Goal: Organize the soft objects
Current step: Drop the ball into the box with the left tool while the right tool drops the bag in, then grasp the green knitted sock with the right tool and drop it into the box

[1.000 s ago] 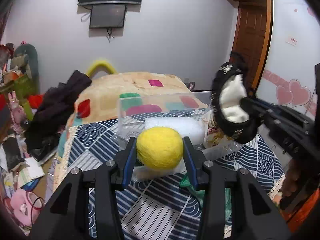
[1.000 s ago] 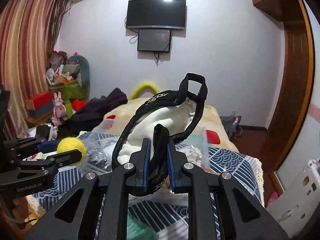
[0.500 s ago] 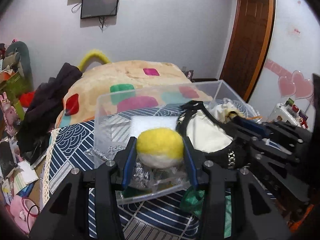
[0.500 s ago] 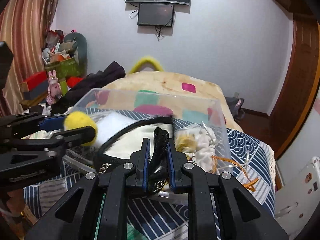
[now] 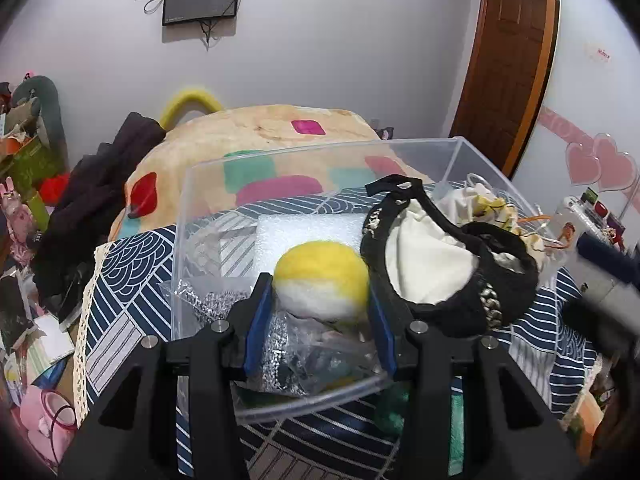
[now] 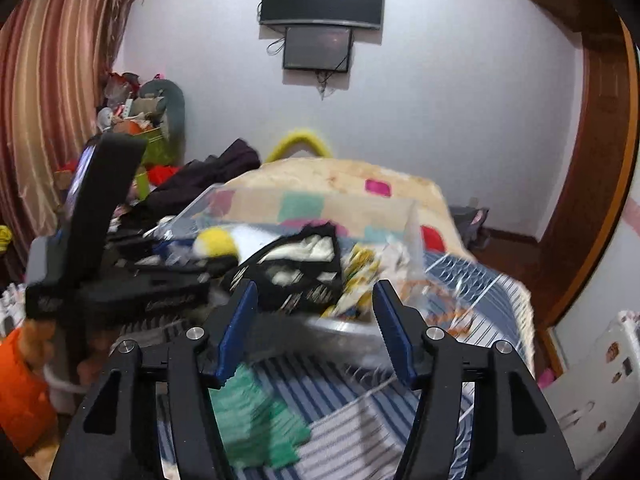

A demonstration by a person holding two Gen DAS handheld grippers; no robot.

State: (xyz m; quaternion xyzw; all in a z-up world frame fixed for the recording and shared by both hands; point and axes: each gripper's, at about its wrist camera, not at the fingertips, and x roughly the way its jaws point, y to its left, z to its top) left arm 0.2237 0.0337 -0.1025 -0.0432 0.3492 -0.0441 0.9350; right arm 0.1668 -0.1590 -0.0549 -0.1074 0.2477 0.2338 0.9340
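My left gripper (image 5: 320, 300) is shut on a yellow and white fuzzy ball (image 5: 320, 278), held over the near edge of a clear plastic bin (image 5: 320, 152). A black purse with white lining (image 5: 448, 264) lies in the bin to the right of the ball. A white foam block (image 5: 304, 226) lies behind the ball. My right gripper (image 6: 316, 300) is open and empty, just in front of the bin (image 6: 412, 216). In the right wrist view the purse (image 6: 304, 264) and the ball (image 6: 214, 242) sit in the bin.
The bin stands on a blue and white patterned cloth (image 5: 132, 264). A green knitted item (image 6: 256, 420) lies on the cloth below my right gripper. Yellow and white soft things (image 5: 492, 204) fill the bin's right end. A pile of dark clothes (image 5: 96, 196) lies at the left.
My right gripper has opened, let go of the black purse into the bin and pulled back. My left gripper has come closer over the bin with the ball.
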